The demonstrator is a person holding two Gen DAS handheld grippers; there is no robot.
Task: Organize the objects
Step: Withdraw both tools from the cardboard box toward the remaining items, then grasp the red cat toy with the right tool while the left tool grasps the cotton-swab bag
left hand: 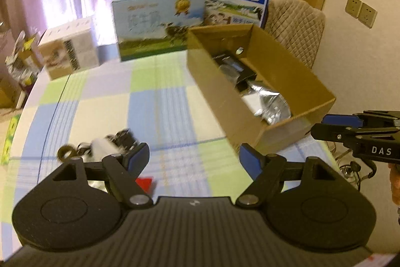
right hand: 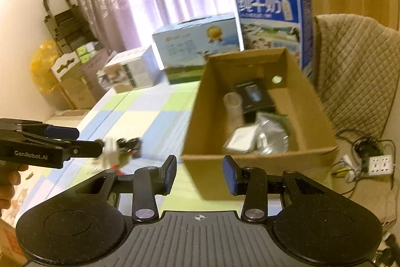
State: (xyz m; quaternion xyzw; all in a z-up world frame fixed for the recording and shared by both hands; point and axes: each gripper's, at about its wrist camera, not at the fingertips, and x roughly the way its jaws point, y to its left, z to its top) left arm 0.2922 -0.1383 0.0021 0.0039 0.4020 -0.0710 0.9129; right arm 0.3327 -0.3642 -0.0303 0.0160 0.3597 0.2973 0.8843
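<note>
Left gripper (left hand: 194, 159) gapes; blurred clutter (left hand: 110, 145), perhaps cables; red piece (left hand: 145, 183) half-hidden.

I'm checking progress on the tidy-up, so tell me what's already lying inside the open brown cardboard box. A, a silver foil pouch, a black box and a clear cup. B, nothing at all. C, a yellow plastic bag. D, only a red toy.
A: the right wrist view looks into the cardboard box and shows a silver foil pouch, a black box and a clear cup on its floor.
</note>
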